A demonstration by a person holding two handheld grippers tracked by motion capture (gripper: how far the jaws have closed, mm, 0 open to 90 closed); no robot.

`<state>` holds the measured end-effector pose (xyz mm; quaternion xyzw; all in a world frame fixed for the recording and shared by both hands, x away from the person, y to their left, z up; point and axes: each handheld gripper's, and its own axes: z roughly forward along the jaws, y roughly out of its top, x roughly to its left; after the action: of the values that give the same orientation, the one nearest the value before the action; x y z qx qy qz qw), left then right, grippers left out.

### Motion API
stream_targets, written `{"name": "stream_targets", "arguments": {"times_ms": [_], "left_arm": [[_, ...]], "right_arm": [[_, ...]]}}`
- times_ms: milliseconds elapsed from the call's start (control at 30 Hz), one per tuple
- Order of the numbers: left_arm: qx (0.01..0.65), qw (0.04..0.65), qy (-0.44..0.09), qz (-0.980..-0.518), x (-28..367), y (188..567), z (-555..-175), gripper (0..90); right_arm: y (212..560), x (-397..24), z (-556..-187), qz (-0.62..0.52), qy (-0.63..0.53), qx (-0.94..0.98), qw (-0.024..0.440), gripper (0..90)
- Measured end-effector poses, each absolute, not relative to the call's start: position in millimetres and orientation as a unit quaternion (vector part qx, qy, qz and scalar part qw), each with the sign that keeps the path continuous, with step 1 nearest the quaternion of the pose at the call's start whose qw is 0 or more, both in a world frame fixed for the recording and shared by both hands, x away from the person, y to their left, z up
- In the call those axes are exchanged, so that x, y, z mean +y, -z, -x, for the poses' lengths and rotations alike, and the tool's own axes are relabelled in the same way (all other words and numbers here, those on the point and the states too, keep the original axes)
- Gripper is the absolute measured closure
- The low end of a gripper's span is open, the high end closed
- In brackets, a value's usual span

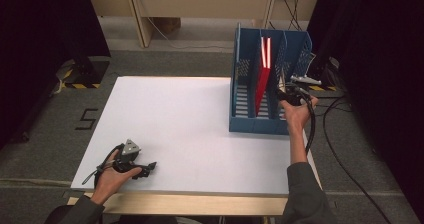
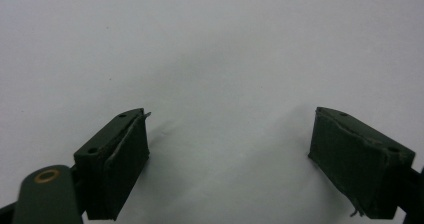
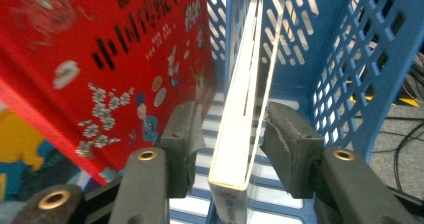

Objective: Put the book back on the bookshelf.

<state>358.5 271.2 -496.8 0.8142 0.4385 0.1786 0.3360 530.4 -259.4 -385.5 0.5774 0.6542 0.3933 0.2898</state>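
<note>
Straddling a white book [image 3: 240, 119] with parted jaws, the right gripper [image 3: 235, 144]; red book's [image 3: 100, 59] Chinese title blurred; left gripper [image 2: 230, 154] apart.

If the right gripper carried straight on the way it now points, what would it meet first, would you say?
The thin white book already stands between the right gripper's open jaws, so it would slide along that; beyond it, probably the blue file rack's perforated back wall, though depth is unclear.

Dim room, bright white table [image 1: 190, 129]; soft shadows; right gripper view blurred
</note>
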Motion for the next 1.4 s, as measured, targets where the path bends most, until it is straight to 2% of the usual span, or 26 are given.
{"name": "stream_targets", "arguments": {"times_ms": [300,467,800,1267,1400], "left_arm": [[0.437,0.339,-0.181,-0.814,273,495,-359,15.3],[0.441,0.341,-0.186,-0.809,278,493,-361,15.3],[0.443,0.333,-0.187,-0.811,284,495,-363,15.3],[0.444,0.335,-0.189,-0.809,284,496,-362,15.3],[0.445,0.338,-0.193,-0.806,284,494,-361,15.3]], "right_arm": [[378,-259,-502,-0.558,-0.408,0.658,0.298,49.0],[376,-255,-483,-0.548,-0.425,0.662,0.285,45.5],[390,-236,-446,-0.521,-0.435,0.682,0.27,41.0],[405,-203,-414,-0.489,-0.451,0.698,0.263,38.2],[409,-193,-408,-0.483,-0.459,0.703,0.247,36.4]]}}
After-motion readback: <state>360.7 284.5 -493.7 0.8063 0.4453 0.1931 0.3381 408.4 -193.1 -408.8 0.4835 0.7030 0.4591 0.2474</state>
